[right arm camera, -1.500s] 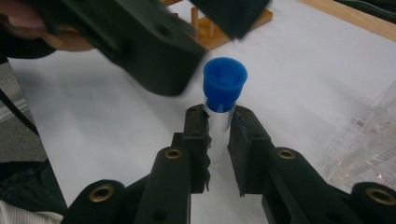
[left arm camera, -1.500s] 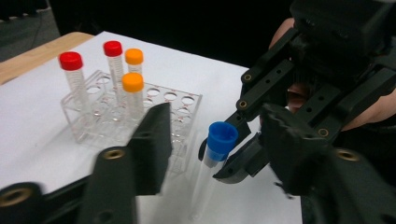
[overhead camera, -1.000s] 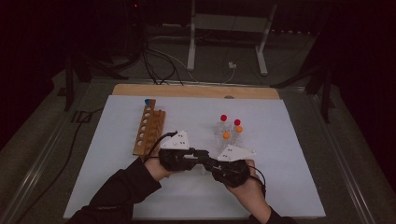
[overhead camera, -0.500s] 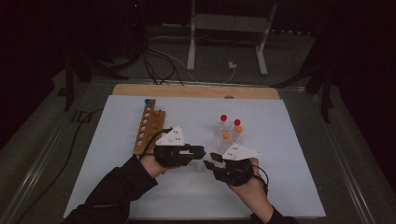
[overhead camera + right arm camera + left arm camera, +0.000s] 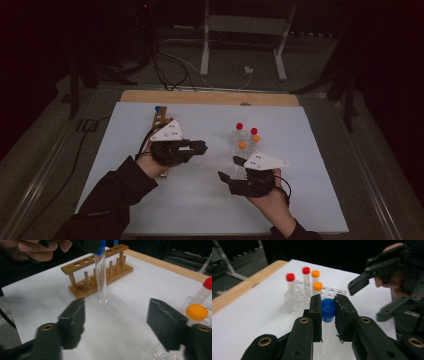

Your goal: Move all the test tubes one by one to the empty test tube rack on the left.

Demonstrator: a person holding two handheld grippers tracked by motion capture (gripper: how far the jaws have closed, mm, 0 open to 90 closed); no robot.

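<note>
- We read no brand, label or writing on anything here; the caps are plain.
- Our left tongs (image 5: 328,312) are clenched on the blue-capped tube (image 5: 327,315), jaws pinching it at the cap, with the clear glass body hanging down between them above the desk (image 5: 200,200).
- In the right gripper view, that tube (image 5: 101,272) hangs upright in the air, its rounded bottom clear of the white surface.
- Our right tongs (image 5: 116,325) are released, jaws spread wide with nothing between them, pointing toward the hanging tube and near it but not touching.
- In the high view, the left tongs (image 5: 200,146) and right tongs (image 5: 224,177) stand close together near the middle of the desk.
- The wooden rack (image 5: 100,272) lies behind the tube, with another blue-capped tube at its far end.
- The clear plastic rack (image 5: 297,297) stands beyond the left tongs, holding red-capped (image 5: 290,277) and orange-capped tubes (image 5: 317,286).
</note>
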